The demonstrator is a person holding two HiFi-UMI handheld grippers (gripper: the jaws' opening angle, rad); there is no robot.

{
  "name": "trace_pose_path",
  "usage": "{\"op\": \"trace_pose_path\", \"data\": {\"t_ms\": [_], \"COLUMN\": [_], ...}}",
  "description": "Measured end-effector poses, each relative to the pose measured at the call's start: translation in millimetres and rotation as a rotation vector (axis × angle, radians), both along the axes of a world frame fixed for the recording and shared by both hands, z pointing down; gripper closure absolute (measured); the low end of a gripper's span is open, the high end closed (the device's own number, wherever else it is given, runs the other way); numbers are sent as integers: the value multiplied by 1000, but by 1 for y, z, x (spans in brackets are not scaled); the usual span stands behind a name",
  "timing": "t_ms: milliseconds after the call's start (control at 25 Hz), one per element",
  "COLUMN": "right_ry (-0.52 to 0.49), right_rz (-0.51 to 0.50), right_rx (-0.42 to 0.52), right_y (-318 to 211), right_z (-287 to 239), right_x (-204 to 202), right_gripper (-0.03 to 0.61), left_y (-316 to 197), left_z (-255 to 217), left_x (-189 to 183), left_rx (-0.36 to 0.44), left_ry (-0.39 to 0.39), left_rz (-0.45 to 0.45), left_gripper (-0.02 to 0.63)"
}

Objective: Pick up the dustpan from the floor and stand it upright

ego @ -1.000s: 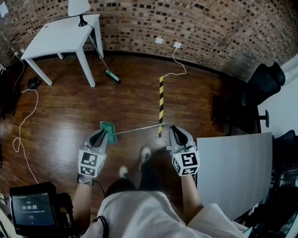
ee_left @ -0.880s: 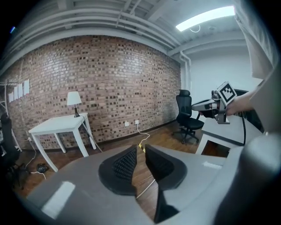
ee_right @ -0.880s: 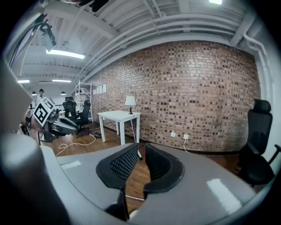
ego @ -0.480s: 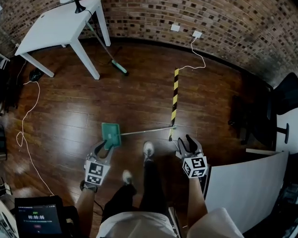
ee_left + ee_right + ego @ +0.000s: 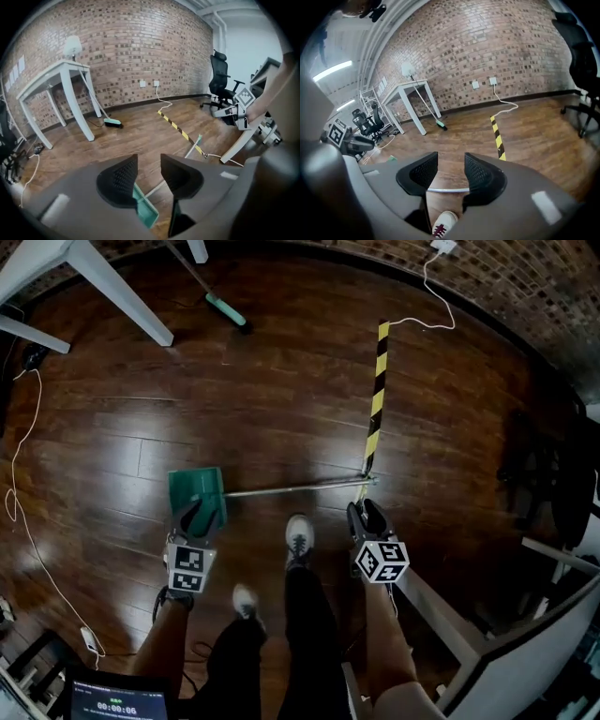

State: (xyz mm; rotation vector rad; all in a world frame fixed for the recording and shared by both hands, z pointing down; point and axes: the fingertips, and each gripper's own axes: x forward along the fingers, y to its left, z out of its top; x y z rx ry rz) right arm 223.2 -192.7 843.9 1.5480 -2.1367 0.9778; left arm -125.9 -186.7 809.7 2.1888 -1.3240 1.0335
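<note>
On the floor the dustpan [image 5: 196, 493] lies flat, not lifted yet. The left gripper [image 5: 199, 514] and right gripper [image 5: 365, 512] are opening over it, pinching nothing.

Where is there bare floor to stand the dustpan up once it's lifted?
Widest bare floor lies beyond the dustpan, bordered by the table leg, broom and striped tape. Crowded near the person's shoes, and a white cable runs along the left.

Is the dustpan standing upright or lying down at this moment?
Lying down: the green dustpan and its long metal handle stretch flat along the wooden floor in the head view.
</note>
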Motion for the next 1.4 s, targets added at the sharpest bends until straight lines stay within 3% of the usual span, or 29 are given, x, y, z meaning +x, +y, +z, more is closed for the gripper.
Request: {"op": "trace_pose_path", "data": {"t_ms": [240, 360, 440, 520, 640, 880, 1000, 1120, 1400], "right_ry": [-163, -259, -301, -322, -328, -349, -377, -430, -471], "right_rz": [76, 143, 156, 154, 149, 151, 141, 161, 185], "right_rx": [-144, -155, -157, -158, -141, -106, -118, -143, -172], "right_y": [15, 11, 8, 5, -4, -28, -34, -39, -35], "right_z": [181, 243, 269, 287, 299, 297, 297, 301, 291], "right_x": [8, 17, 18, 18, 18, 10, -1, -6, -5], "right_gripper": [332, 299, 289, 282, 316, 349, 347, 348, 382], "left_y": [-1, 4, 11, 18, 22, 13, 6, 1, 4], "left_z": [182, 250, 285, 311, 335, 355, 360, 365, 357], "left_x": [83, 113, 124, 127, 128, 147, 160, 164, 165], "left_rx": [-58, -84, -104, -115, -105, -136, -176, -204, -201], "left_ry": [38, 71, 57, -8, -140, -234, -265, -281, -277], "left_rz": [226, 328, 406, 497, 629, 739, 751, 745, 750], "left_gripper": [446, 439, 439, 439, 439, 440, 454, 528, 531]}}
